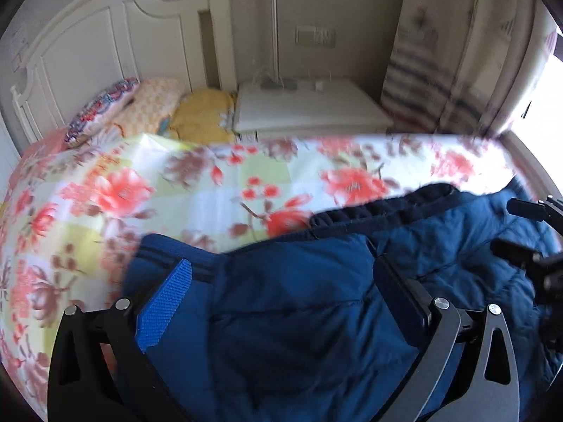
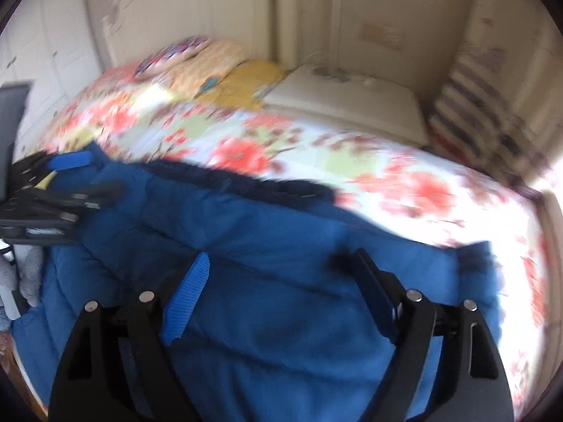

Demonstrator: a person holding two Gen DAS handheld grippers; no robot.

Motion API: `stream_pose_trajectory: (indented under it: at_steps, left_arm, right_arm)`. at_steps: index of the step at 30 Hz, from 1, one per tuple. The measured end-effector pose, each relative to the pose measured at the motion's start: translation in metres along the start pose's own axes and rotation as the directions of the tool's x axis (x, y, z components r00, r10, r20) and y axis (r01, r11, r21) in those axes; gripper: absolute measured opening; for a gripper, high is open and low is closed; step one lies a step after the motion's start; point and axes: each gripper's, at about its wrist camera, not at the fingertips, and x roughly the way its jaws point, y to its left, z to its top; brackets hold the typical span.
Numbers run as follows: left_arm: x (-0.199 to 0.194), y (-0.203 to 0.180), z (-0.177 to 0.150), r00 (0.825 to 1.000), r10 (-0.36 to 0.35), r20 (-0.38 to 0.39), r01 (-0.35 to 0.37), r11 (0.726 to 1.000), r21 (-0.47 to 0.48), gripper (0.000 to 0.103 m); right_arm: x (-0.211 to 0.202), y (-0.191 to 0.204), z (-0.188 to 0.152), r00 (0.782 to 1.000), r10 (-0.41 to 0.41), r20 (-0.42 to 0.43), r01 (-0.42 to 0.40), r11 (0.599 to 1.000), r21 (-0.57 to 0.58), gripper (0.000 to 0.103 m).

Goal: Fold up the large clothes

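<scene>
So there's a big blue puffer jacket point(image 1: 299, 302) spread out on the near side of the bed point(image 1: 218, 183), lying on a floral bedspread point(image 2: 404, 183) with red-pink flowers on pale green and white checks. It has a darker navy ribbed collar point(image 1: 380, 207) along its far edge.

The left gripper point(image 1: 281, 288) is spread wide over the jacket, one blue-padded finger on one side and a black one on the other, with padded fabric bulging between them. Not clamped on anything, as far as I can tell. The right gripper point(image 2: 281, 277) looks the same: fingers far apart over the blue fabric, nothing pinched.

Each gripper shows up at the edge of the other's view, so they're hovering near opposite ends of the jacket.

Up by the white headboard point(image 1: 105, 35) are a few pillows point(image 1: 151, 105), with a white nightstand point(image 1: 309, 105) beside the bed. Both views are pretty motion-blurred, so no labels or brand tags are readable anywhere.
</scene>
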Motion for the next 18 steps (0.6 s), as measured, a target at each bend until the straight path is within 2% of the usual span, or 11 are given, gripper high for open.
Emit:
stream_pose_trajectory:
  at_steps: [2,3,4,5,6,8,10,13,16,18]
  left_arm:
    - [-0.008,0.018,-0.004,0.998,0.055,0.001,-0.055,0.998,-0.003,0.099]
    - [-0.004,0.029,-0.008,0.994,0.103,-0.021,-0.103,0.995,-0.006,0.099]
    - [0.003,0.039,-0.015,0.989,0.137,-0.052,-0.138,0.990,-0.008,0.099]
    - [0.015,0.051,-0.026,0.984,0.148,-0.103,-0.152,0.988,-0.022,0.099]
    - [0.024,0.060,-0.033,0.983,0.115,-0.140,-0.123,0.991,-0.055,0.099]
    - [0.031,0.077,-0.040,0.988,0.016,-0.155,-0.041,0.986,-0.161,0.099]
    - [0.031,0.087,-0.040,0.990,0.020,-0.140,-0.051,0.973,-0.226,0.099]
    - [0.026,0.083,-0.041,0.991,0.058,-0.117,-0.082,0.974,-0.209,0.099]
    - [0.018,0.075,-0.039,0.985,0.155,-0.082,-0.167,0.970,-0.176,0.099]
    - [0.007,0.070,-0.036,0.972,0.229,-0.058,-0.235,0.960,-0.150,0.099]
  right_arm:
    - [-0.008,-0.027,-0.006,0.999,-0.053,-0.002,0.053,0.997,0.048,0.084]
    - [-0.006,-0.049,-0.014,0.996,-0.088,-0.033,0.091,0.990,0.103,0.084]
    - [-0.001,-0.064,-0.021,0.994,-0.088,-0.060,0.096,0.985,0.145,0.084]
    - [0.006,-0.079,-0.032,0.995,-0.052,-0.081,0.067,0.978,0.196,0.084]
    - [0.013,-0.093,-0.045,0.998,0.028,-0.059,-0.011,0.965,0.264,0.084]
    - [0.012,-0.104,-0.056,0.997,0.070,0.013,-0.071,0.944,0.322,0.084]
    - [0.011,-0.101,-0.057,0.998,0.057,0.030,-0.063,0.947,0.315,0.084]
    - [0.012,-0.099,-0.059,0.999,0.040,0.028,-0.047,0.951,0.304,0.084]
    - [0.012,-0.096,-0.055,1.000,0.027,0.014,-0.030,0.956,0.293,0.084]
    - [0.000,-0.087,-0.050,0.998,-0.065,-0.020,0.068,0.966,0.250,0.083]
